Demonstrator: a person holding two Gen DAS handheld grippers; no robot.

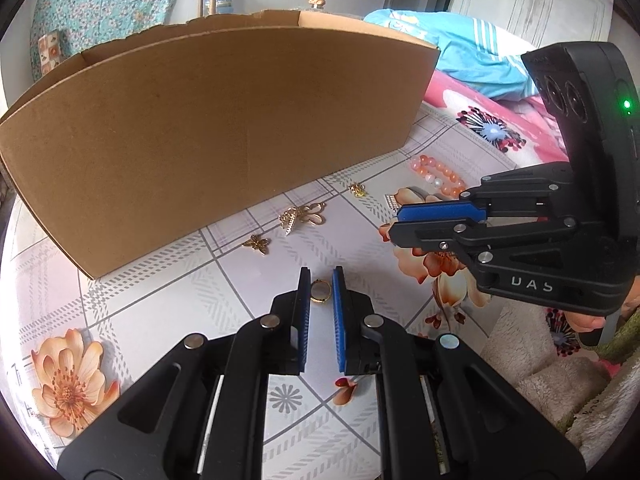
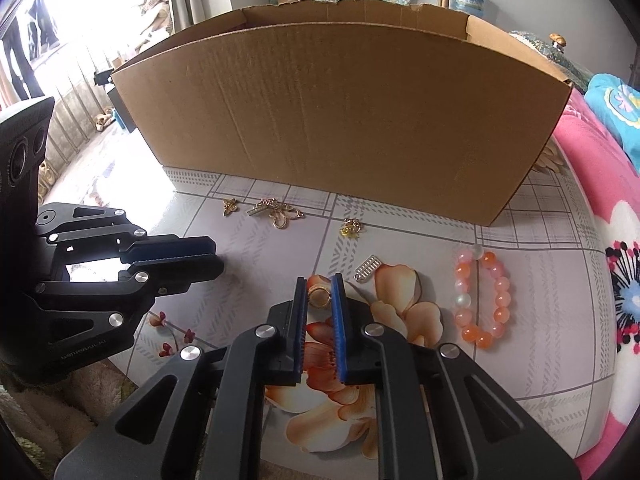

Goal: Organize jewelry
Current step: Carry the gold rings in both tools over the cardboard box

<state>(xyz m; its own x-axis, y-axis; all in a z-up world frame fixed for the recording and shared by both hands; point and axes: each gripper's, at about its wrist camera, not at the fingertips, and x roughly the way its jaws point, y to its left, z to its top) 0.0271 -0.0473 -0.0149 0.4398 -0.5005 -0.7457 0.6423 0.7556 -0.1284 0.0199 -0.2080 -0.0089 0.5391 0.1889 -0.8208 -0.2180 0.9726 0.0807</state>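
two handheld grippers work over a floral tablecloth in front of an open cardboard box. the left gripper has its blue pads either side of a gold ring lying flat; contact is unclear, so i cannot tell if it grips. the right gripper likewise brackets a second gold ring with a pale face; grip also unclear. a pink bead bracelet, a silver charm and gold butterfly charms lie nearby. likely best: close gently, centred, pads low, then lift straight up towards the box.
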